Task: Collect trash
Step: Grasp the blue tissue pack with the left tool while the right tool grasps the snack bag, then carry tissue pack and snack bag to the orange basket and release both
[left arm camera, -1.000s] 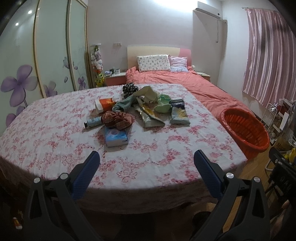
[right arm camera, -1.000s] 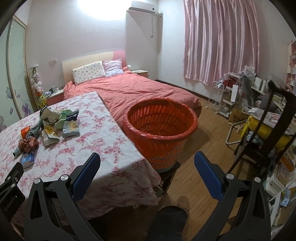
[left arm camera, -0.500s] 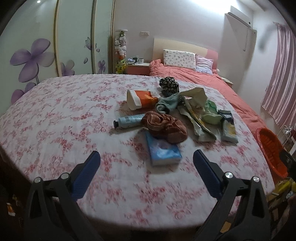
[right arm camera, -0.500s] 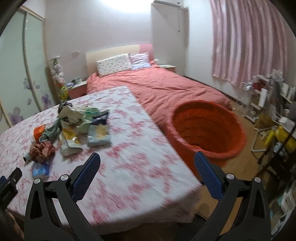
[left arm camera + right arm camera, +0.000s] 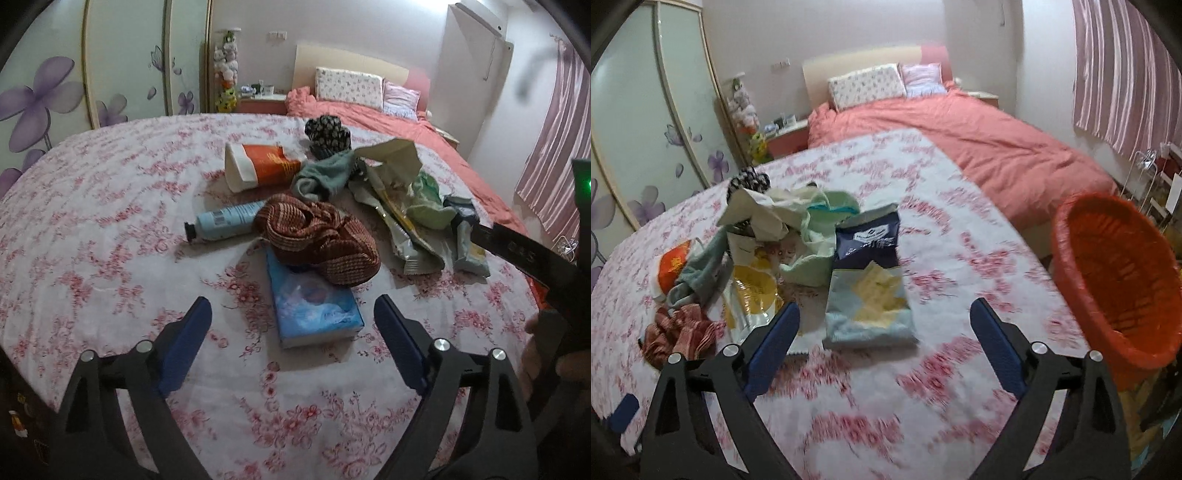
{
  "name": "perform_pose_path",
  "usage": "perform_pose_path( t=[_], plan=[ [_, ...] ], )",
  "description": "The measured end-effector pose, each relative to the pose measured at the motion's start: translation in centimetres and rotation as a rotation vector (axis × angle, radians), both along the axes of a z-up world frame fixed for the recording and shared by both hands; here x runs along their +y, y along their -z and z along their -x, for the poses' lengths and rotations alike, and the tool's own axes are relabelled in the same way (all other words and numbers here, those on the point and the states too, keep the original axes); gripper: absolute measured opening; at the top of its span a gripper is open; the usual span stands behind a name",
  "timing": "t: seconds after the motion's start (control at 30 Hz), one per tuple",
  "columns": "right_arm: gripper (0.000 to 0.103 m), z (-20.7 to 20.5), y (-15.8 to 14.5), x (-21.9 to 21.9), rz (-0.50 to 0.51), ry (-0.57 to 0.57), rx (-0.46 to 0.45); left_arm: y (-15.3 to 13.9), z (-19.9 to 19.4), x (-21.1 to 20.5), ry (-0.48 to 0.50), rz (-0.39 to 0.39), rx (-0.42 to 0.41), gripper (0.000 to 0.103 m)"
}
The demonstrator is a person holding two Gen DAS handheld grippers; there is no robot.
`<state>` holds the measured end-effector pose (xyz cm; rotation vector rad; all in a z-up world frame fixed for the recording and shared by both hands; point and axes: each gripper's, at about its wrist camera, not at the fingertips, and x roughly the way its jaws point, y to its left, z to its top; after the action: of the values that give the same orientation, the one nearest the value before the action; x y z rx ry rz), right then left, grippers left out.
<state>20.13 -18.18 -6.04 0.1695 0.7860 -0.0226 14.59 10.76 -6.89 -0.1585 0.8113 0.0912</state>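
A pile of trash lies on the floral-clothed table [image 5: 92, 229]. My left gripper [image 5: 291, 306] hovers low over a blue tissue pack [image 5: 314, 314]. Its jaws are closing with the pack framed between them, and the pads do not touch it. Behind the pack lie a brown knitted cloth [image 5: 317, 236], a pale-blue tube [image 5: 225, 221], an orange-and-white tube [image 5: 262, 166] and crumpled wrappers [image 5: 399, 192]. My right gripper [image 5: 884, 308] is also closing, untouched, before a pale-blue and yellow snack bag [image 5: 868, 306]. A dark-blue bag [image 5: 868, 236] lies beyond it.
An orange basket [image 5: 1119, 280] stands off the table's right edge. A bed with a salmon cover [image 5: 979, 140] lies behind the table. Wardrobe doors [image 5: 74, 74] with purple flowers line the left wall. A hand [image 5: 535, 350] holds the right gripper's handle at the left view's right edge.
Both grippers have moved in over the table toward the pile. The right view swung left from the basket to the wrappers. Both pairs of jaws have narrowed a little.
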Motion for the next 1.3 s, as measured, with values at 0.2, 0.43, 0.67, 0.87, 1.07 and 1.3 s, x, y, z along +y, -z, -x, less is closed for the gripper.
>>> perform_pose_path(
  t=[0.2,0.43,0.67,0.87,1.07,1.3],
  plan=[
    [0.075,-1.3,1.3,0.1,0.008,-0.007,0.067,1.0,-1.4,-0.3,0.004,-0.008,0.040,0.078],
    [0.068,-1.5,1.9,0.2,-0.007,-0.008,0.085,1.8,-2.1,-1.6,0.032,-0.014,0.073,0.073],
    [0.056,-1.7,2.0,0.1,0.006,-0.023,0.084,1.9,-3.0,-1.8,0.032,-0.051,0.070,0.054],
    [0.056,-1.5,1.7,-0.7,-0.009,-0.023,0.068,1.6,-3.4,-1.4,0.062,-0.032,0.063,0.050],
    [0.055,-0.9,0.6,-2.0,-0.029,-0.015,0.035,0.0,-3.5,-1.8,0.092,-0.026,0.017,0.050],
    [0.055,-0.1,-0.5,-3.3,-0.055,-0.015,-0.012,-2.2,-3.6,-2.2,0.105,-0.008,-0.032,0.050]
  ],
)
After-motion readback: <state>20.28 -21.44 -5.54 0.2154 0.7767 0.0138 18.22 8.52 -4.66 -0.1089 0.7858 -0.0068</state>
